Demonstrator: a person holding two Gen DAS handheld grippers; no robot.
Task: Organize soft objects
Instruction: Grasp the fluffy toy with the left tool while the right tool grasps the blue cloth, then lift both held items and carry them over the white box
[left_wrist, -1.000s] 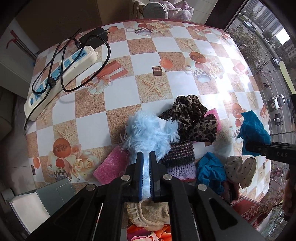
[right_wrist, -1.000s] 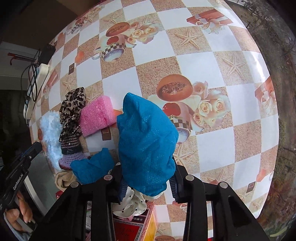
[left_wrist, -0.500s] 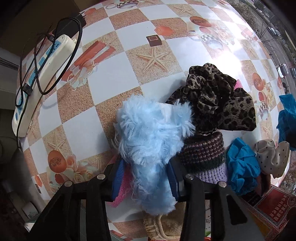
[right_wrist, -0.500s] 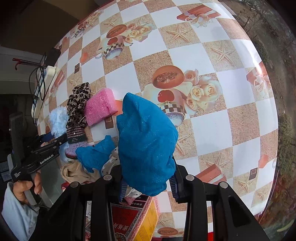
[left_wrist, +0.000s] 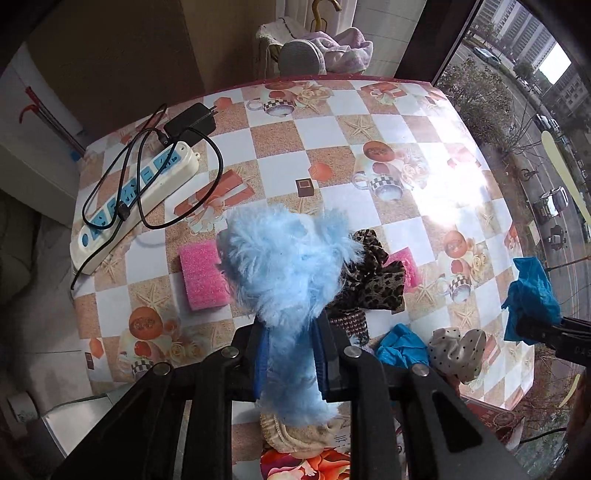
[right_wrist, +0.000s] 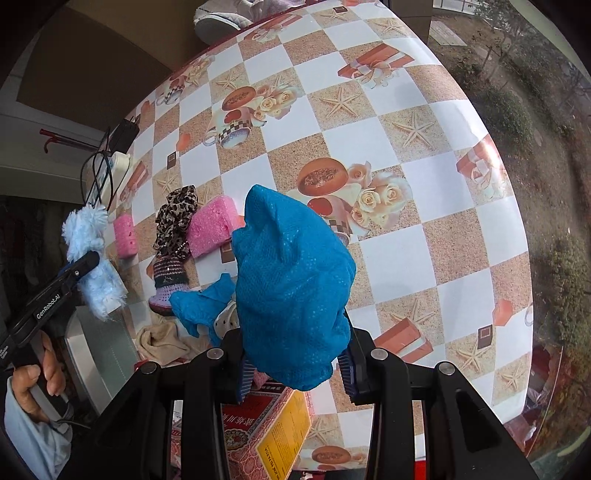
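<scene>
Left gripper (left_wrist: 291, 358) jaws clamp the fluffy blue item (left_wrist: 288, 266), raised. Right gripper (right_wrist: 295, 363) jaws clamp the teal cloth (right_wrist: 291, 280), bulging forward above them.

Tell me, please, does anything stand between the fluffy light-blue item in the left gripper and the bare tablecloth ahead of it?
Mostly no. The fluffy light-blue item, gripped by the left gripper, hangs above the checkered tablecloth. The pink foam sponge lies left, the leopard-print fabric right; the squares beyond are bare.

Blue cloth (right_wrist: 291, 291) in R gripper (right_wrist: 295, 365)
</scene>
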